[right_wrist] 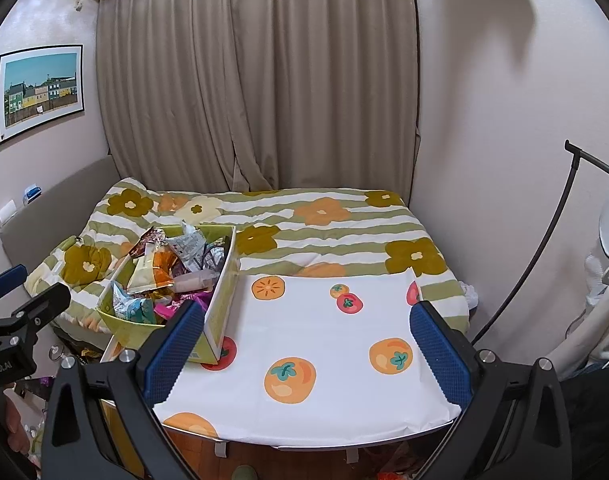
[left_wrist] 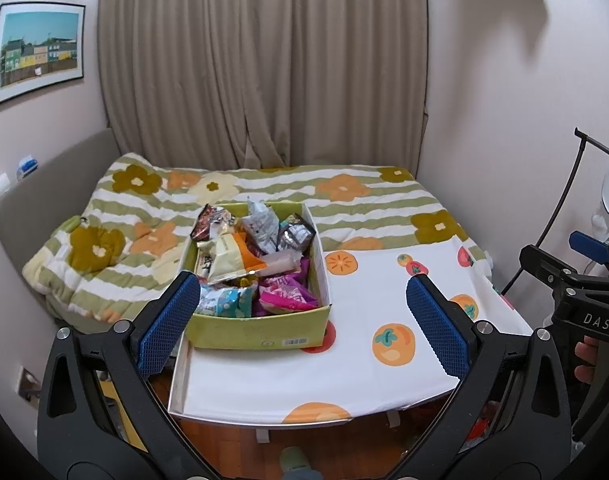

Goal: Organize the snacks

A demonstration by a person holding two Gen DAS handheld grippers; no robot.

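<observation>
A yellow-green cardboard box stands at the left of a small table covered with a white cloth printed with orange fruit. Several snack packets fill it, among them a pink bag, a light blue bag and a cream-and-orange bag. My left gripper is open, held back from the box, nothing between its blue pads. My right gripper is open over the bare cloth, right of the box.
Behind the table lies a bed with a green-striped flowered quilt. Beige curtains hang behind it and a framed picture is on the left wall. A black stand rises at the right. Wooden floor shows below the table's front edge.
</observation>
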